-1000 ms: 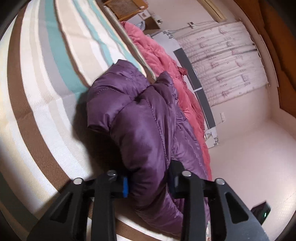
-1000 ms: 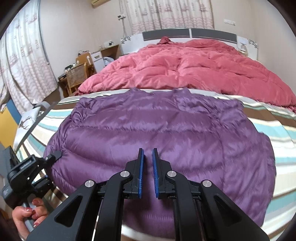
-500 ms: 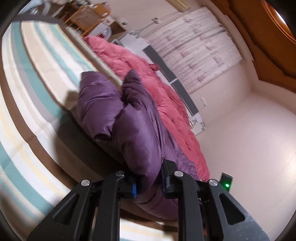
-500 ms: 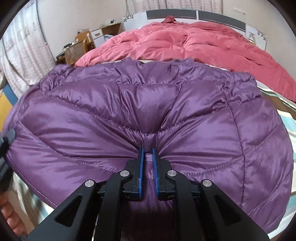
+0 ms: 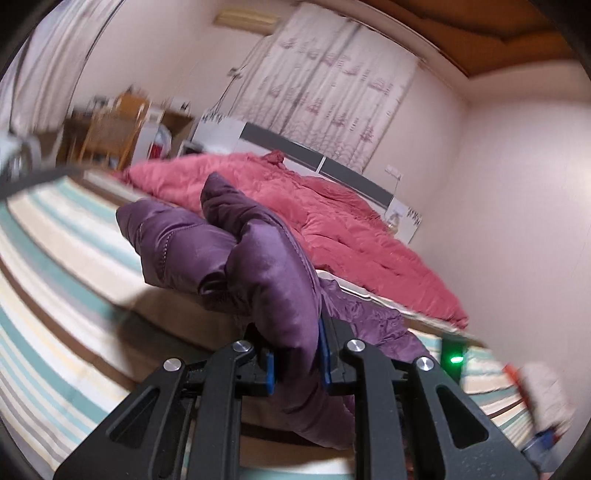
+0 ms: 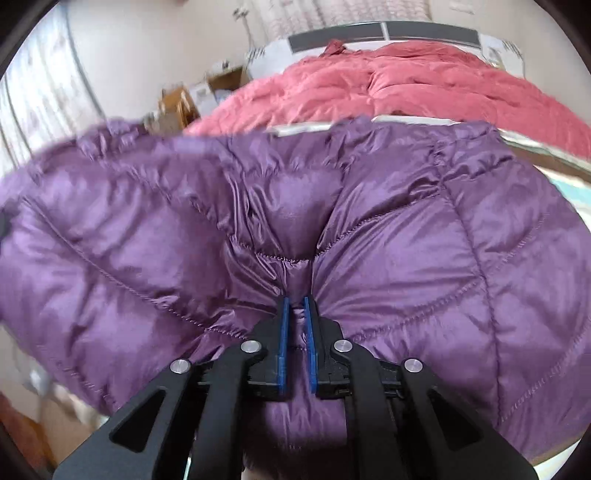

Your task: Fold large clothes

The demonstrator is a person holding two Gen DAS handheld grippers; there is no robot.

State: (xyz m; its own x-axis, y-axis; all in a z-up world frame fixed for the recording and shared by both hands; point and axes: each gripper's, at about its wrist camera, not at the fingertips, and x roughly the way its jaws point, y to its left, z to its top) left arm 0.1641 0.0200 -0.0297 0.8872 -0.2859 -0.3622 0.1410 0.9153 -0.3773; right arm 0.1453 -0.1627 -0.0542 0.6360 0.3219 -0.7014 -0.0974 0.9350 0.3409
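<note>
Lifted higher off the striped sheet (image 5: 55,258) than a second ago, the purple jacket (image 5: 258,266) hangs bunched.
Left gripper (image 5: 295,354) pinches a thick fold; right gripper (image 6: 295,325), nearly closed, nips its quilting; blurred edges.

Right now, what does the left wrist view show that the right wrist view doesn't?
Only the left wrist view shows the left gripper clamped on a bunched edge of the purple down jacket, the striped sheet below, and a green indicator light.

Only the right wrist view shows the right gripper pinching a fold in the jacket's broad quilted panel, which fills most of the frame.

Both show the jacket, the red comforter, the headboard and the curtains.
</note>
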